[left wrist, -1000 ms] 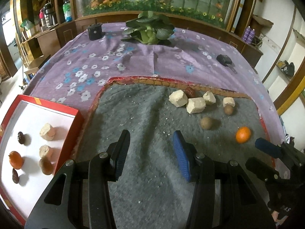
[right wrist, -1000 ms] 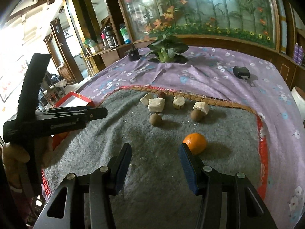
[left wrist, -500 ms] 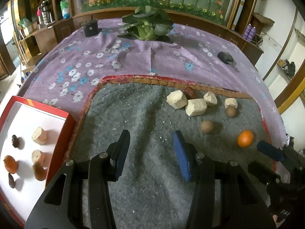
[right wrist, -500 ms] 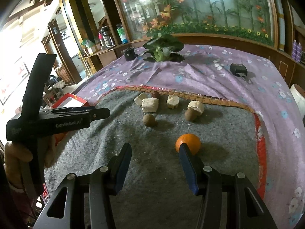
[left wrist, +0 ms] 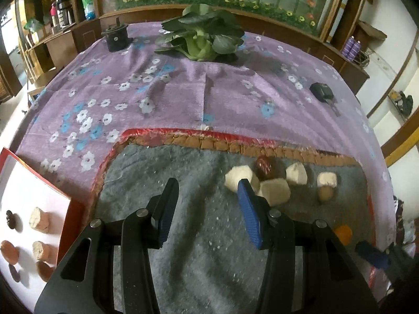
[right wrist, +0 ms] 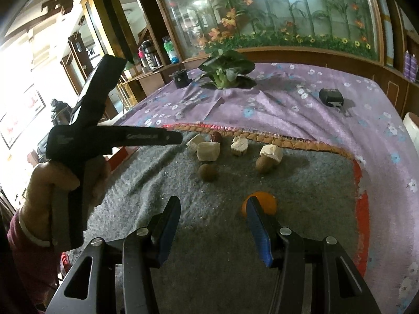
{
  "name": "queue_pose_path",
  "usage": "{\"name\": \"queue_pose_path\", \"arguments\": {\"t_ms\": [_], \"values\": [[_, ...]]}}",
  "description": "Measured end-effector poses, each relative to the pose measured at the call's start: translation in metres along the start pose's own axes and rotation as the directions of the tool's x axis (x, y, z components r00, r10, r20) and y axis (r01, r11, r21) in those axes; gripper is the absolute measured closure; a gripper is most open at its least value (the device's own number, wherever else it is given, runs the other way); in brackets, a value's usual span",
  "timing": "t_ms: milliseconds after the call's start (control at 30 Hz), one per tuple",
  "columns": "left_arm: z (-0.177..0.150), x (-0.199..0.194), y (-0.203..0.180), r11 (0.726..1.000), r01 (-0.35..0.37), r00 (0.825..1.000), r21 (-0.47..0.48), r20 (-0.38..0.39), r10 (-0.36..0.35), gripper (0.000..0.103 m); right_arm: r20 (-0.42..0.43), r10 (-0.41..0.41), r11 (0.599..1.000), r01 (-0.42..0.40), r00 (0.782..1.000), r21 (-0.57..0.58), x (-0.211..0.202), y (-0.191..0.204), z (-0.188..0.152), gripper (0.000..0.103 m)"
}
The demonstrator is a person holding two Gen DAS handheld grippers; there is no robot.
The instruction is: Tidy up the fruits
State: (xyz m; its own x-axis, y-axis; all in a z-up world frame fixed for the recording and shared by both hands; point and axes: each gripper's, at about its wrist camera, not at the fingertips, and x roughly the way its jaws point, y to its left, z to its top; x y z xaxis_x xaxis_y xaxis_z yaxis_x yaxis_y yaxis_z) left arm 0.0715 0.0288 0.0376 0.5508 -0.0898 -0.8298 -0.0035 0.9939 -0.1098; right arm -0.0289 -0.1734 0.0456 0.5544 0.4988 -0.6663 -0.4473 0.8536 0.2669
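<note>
Left gripper [left wrist: 208,189] gaping wide over the grey felt mat [left wrist: 199,248], nothing between the fingers; pale fruit chunks [left wrist: 275,192] and a dark red date [left wrist: 264,167] just beyond the blue right fingertip [left wrist: 246,196], touching one another. Off to the left of the fingers, red-rimmed tray [left wrist: 76,206] with sorted pieces on its white floor. Right gripper [right wrist: 212,210] equally wide apart and holding nothing, orange [right wrist: 265,204] right at the tip of its right finger, partly hidden behind it, not between the two. Ahead of the gap, brown round fruit [right wrist: 208,172] well beyond the fingertips; leafy cabbage [right wrist: 225,72] far back on the purple floral cloth [right wrist: 288,110]
</note>
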Motion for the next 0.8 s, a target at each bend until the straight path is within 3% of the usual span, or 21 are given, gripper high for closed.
{"name": "queue_pose_path", "arguments": {"t_ms": [200,367,533,667,800], "values": [[0.011,0.009,-0.003,1.0,-0.009,1.0,-0.002,-0.009,0.009,0.057,-0.004,0.022,0.999,-0.022,1.0,-0.024,0.002,0.005,0.003,0.052],[0.014,0.017,-0.004,1.0,0.024,0.999,-0.008,-0.034,-0.024,0.057,-0.013,0.016,0.999,-0.016,1.0,-0.032,0.006,0.005,0.004,0.052],[0.021,0.027,-0.006,1.0,-0.01,0.999,-0.028,-0.038,0.009,0.057,-0.013,0.034,0.999,-0.034,0.999,-0.012,0.006,0.003,0.003,0.052],[0.012,0.018,-0.016,0.993,-0.069,0.997,0.096,-0.016,0.071,0.056,-0.015,0.041,0.999,-0.041,0.999,-0.012,0.006,0.003,0.003,0.051],[0.002,0.011,-0.002,0.989,-0.06,0.994,0.133,-0.079,0.071,0.056,-0.012,0.053,0.998,-0.053,0.999,-0.015,0.006,0.003,0.003,0.051]]}}
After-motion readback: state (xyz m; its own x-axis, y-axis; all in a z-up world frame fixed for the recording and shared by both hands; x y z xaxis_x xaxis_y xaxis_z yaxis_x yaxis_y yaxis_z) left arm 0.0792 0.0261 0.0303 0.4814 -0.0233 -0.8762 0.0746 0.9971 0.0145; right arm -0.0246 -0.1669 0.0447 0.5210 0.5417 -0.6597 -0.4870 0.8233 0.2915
